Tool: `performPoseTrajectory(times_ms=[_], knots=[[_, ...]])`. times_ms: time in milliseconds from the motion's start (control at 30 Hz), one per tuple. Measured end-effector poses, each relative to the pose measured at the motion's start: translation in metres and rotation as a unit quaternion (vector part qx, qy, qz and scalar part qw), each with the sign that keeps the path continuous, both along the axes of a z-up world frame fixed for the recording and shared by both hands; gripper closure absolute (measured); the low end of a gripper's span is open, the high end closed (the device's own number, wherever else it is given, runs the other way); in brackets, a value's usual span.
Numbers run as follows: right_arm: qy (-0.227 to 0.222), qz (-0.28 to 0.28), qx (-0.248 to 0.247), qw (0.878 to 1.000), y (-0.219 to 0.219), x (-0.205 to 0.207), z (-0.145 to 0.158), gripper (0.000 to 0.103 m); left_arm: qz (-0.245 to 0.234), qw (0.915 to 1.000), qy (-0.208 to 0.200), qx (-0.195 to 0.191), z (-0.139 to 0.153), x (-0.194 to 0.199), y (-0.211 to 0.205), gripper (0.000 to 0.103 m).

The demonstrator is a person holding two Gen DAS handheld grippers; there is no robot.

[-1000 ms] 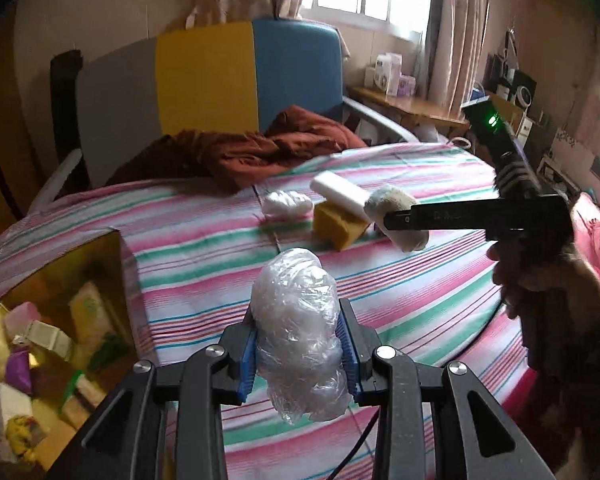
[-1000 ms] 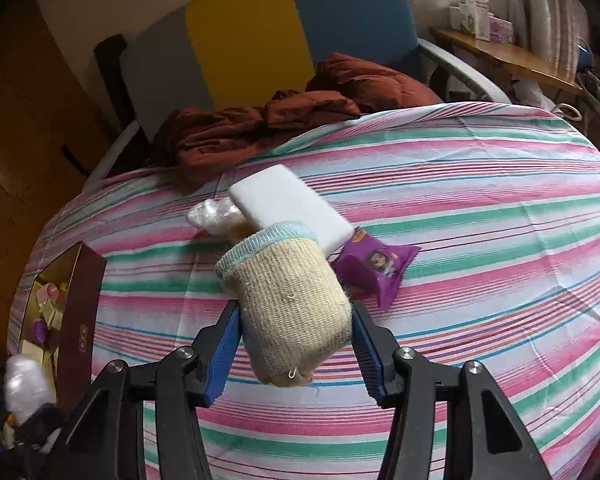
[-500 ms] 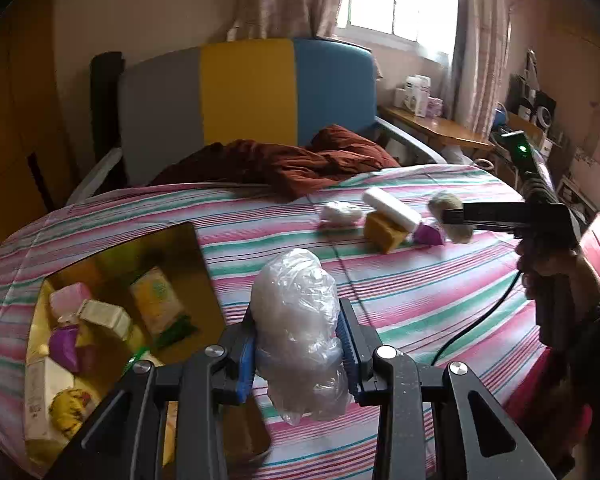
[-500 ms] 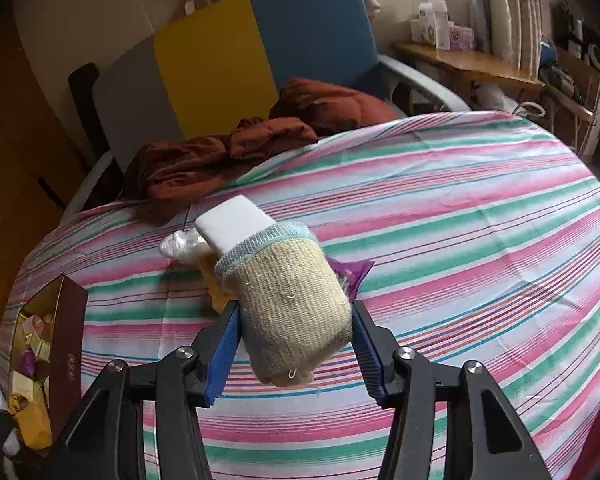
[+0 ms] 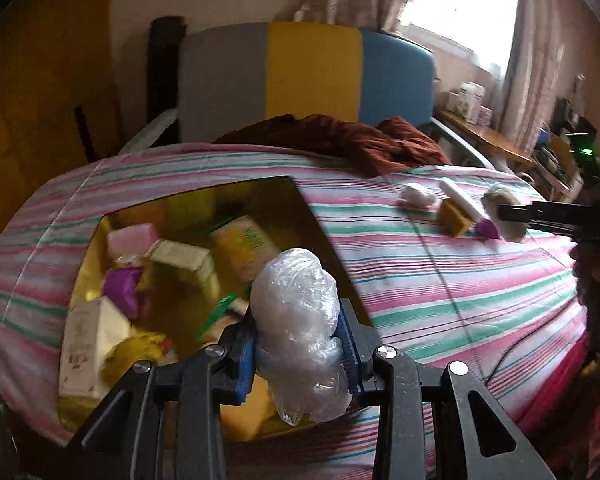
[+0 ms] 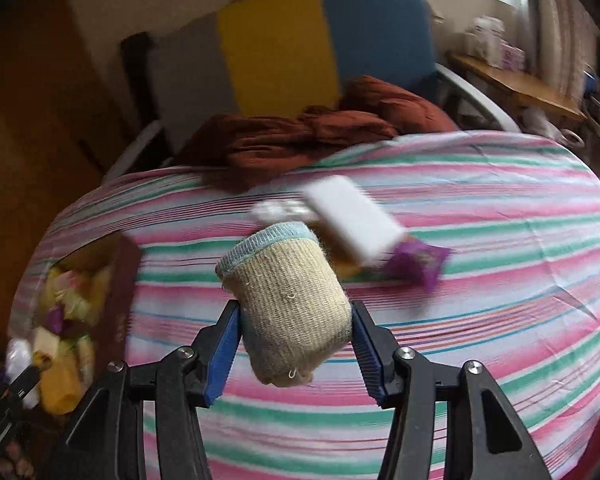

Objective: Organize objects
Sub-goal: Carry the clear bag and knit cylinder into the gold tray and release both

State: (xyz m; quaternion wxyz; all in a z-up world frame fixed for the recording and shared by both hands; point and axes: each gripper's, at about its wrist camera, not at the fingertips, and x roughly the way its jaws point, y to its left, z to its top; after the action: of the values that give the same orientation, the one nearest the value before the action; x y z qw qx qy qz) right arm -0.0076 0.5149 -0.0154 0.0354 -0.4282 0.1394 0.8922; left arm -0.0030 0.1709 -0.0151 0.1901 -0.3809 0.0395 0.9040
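Observation:
My left gripper (image 5: 298,354) is shut on a crumpled clear plastic bag (image 5: 296,320) and holds it above the near right corner of an open gold box (image 5: 300,200) with several small packages inside. My right gripper (image 6: 296,354) is shut on a rolled beige sock (image 6: 288,304) with a light blue cuff, held above the striped bedspread (image 6: 500,280). The sock (image 5: 504,216) and the right gripper's black body show at the right of the left wrist view. The box (image 6: 72,304) lies at the left in the right wrist view.
On the bedspread (image 5: 420,272) lie a white block (image 6: 352,216), a purple packet (image 6: 416,264), a yellow sponge (image 5: 454,216) and a small white plastic wad (image 5: 418,194). A rust-brown cloth (image 5: 340,140) lies at the far edge before a grey, yellow and blue chair (image 5: 308,76).
My left gripper has swung left with the plastic bag, from over the bedspread to over the gold box. My right gripper has moved left with the sock, bringing the box closer in its view.

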Motion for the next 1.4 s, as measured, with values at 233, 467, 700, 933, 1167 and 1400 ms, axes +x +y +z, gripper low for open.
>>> performPoseTrajectory(times_ms=[233,467,700,933,1167,1400], knots=[[0.030,0.104,-0.024,0.994,-0.091,-0.002,0.017,0.049,0.063,0.9977,-0.004,0.024,0.003,-0.013,-0.056,0.067],[0.033,0.181,-0.055,0.981,-0.168,-0.005,0.015,0.049,0.117,0.9922,-0.009,0.043,0.006,-0.032,-0.101,0.067],[0.016,0.215,-0.066,0.974,-0.211,-0.016,0.001,0.049,0.122,0.9911,-0.012,0.051,0.008,-0.047,-0.113,0.067],[0.002,0.215,-0.059,0.975,-0.225,-0.026,-0.009,0.048,0.124,0.9914,-0.002,0.042,0.012,-0.066,-0.113,0.067],[-0.018,0.197,-0.037,0.979,-0.228,-0.031,-0.023,0.030,0.136,0.9893,-0.013,0.053,0.006,-0.075,-0.119,0.037],[-0.017,0.197,-0.043,0.979,-0.227,-0.022,-0.022,0.030,0.145,0.9884,-0.009,0.045,0.003,-0.059,-0.122,0.037]])
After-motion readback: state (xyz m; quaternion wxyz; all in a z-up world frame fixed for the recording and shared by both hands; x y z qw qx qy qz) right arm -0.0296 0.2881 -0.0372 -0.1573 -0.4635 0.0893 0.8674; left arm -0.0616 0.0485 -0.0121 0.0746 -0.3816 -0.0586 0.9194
